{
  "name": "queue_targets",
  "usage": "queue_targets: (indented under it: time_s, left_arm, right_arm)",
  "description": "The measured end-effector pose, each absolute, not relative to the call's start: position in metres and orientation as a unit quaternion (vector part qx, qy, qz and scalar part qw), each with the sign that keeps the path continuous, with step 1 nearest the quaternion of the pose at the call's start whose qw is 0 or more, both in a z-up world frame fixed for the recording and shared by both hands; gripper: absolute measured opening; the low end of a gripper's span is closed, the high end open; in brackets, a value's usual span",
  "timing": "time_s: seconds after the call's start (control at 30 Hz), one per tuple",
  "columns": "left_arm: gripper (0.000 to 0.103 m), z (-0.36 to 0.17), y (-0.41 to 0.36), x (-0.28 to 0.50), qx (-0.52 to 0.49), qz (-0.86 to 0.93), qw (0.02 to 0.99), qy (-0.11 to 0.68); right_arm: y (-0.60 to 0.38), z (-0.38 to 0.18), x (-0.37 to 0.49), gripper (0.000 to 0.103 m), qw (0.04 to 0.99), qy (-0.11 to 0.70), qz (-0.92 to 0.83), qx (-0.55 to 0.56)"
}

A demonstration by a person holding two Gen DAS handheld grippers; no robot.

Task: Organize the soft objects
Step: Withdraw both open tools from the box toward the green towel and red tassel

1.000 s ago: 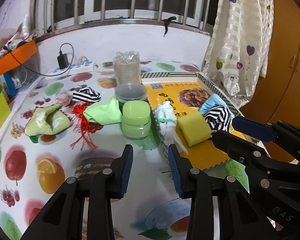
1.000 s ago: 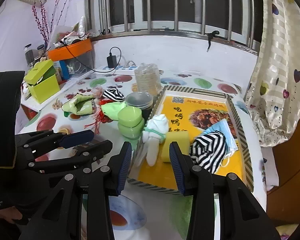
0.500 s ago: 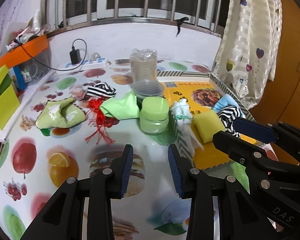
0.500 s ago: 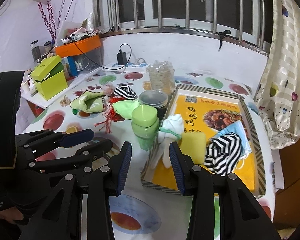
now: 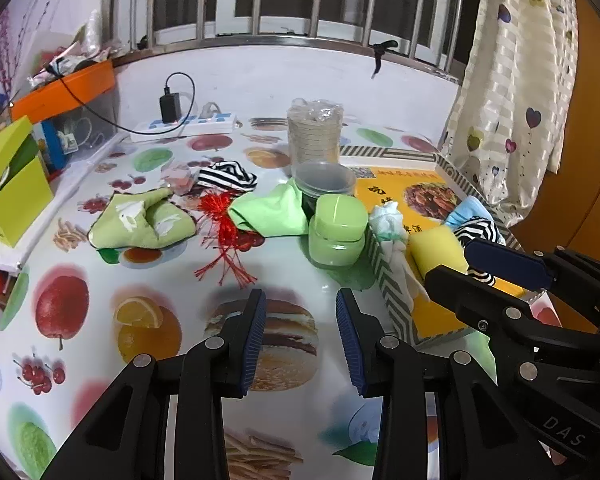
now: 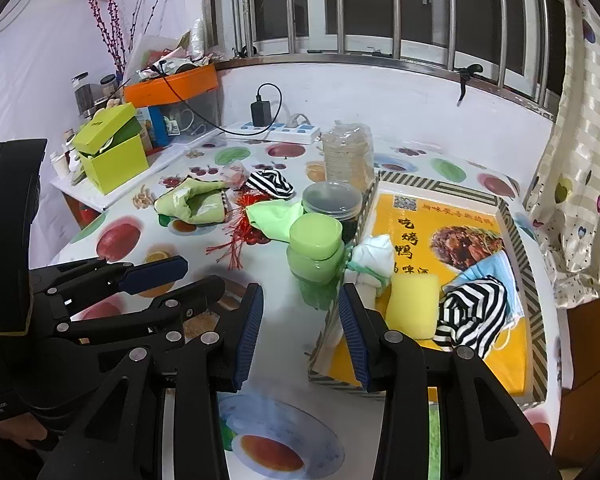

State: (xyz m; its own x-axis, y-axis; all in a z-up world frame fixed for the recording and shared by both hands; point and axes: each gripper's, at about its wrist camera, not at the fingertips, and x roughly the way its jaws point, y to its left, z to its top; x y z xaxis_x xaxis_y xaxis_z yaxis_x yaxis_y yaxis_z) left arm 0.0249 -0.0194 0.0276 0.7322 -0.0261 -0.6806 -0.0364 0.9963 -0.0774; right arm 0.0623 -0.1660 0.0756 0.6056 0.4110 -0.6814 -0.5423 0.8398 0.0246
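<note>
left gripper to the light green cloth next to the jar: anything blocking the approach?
Nothing visible. The left gripper is open and empty over bare tablecloth. The light green cloth lies ahead, with the red tassel at its left edge and the green jar on its right.

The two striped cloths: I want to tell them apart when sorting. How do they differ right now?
The striped cloth in the tray lies inside the yellow tray, against a blue face mask. The striped cloth on the table lies on the fruit-print tablecloth, by the red tassel, and looks smaller. Both are black-and-white, crumpled, ungripped.
</note>
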Motion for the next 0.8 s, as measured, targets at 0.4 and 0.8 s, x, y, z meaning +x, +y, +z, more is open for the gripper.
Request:
queue_targets:
  time_s: [0.4, 0.8]
  left_arm:
    - [0.035, 0.026, -0.002, 0.024, -0.055, 0.017, 0.928, 0.367]
    - [0.035, 0.022, 0.015, 0.028, -0.068, 0.025, 0.926, 0.372]
  right_arm:
    - [-0.148, 0.074, 0.066, 0.041, 0.885, 0.355, 0.282, -0.103]
    - [-0.13, 0.07, 0.073, 0.041, 0.877, 0.361, 0.297, -0.11]
